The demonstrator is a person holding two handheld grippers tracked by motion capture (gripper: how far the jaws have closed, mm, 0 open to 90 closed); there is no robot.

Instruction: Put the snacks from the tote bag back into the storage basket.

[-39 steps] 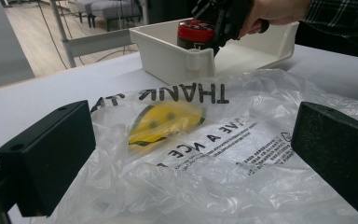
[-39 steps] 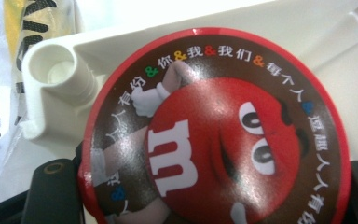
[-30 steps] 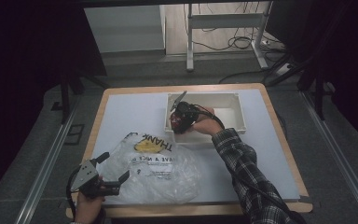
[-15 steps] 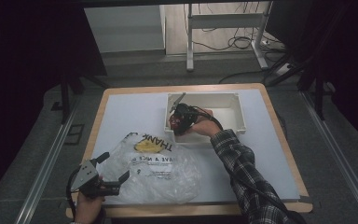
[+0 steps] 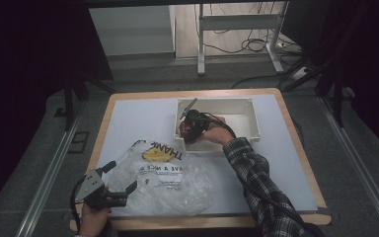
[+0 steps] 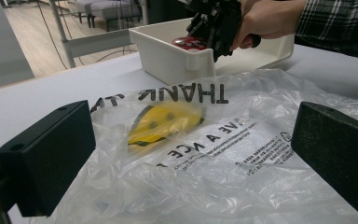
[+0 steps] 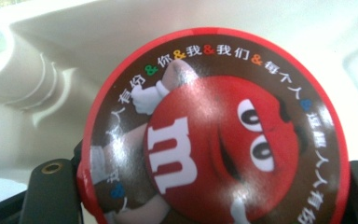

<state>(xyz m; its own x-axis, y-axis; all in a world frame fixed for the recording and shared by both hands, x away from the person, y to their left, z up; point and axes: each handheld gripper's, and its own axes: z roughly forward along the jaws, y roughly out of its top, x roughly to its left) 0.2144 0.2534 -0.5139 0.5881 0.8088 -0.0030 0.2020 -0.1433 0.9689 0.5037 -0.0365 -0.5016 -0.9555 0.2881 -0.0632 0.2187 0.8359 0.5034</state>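
While the high view is taken first, the right tool (image 5: 188, 129) is seen at the near left corner of a white bin (image 5: 246, 106) on the worktop (image 5: 138, 116), closed on a red round tin (image 5: 183, 129) that is held just over the bin's wall. The left tool (image 5: 121, 185) is held at the worktop's near left corner, its jaws spread wide with nothing between them, at the edge of a clear plastic bag (image 5: 170, 180). On the bag, "THANK" and a yellow mark are printed.

From the left gripper view, the bag (image 6: 205, 154) is seen lying flat beyond the parted jaws, and "THANK", the yellow face and part of "HAVE A NICE" are read in mirror writing. Farther off, the tin (image 6: 189, 43) is gripped by the right tool (image 6: 214, 25) at the bin's (image 6: 172, 58) corner.

In the right gripper view, the tin's lid (image 7: 214, 135) is clamped between the jaws. A red candy figure with a white "m" is shown, ringed by Chinese characters and coloured ampersands.
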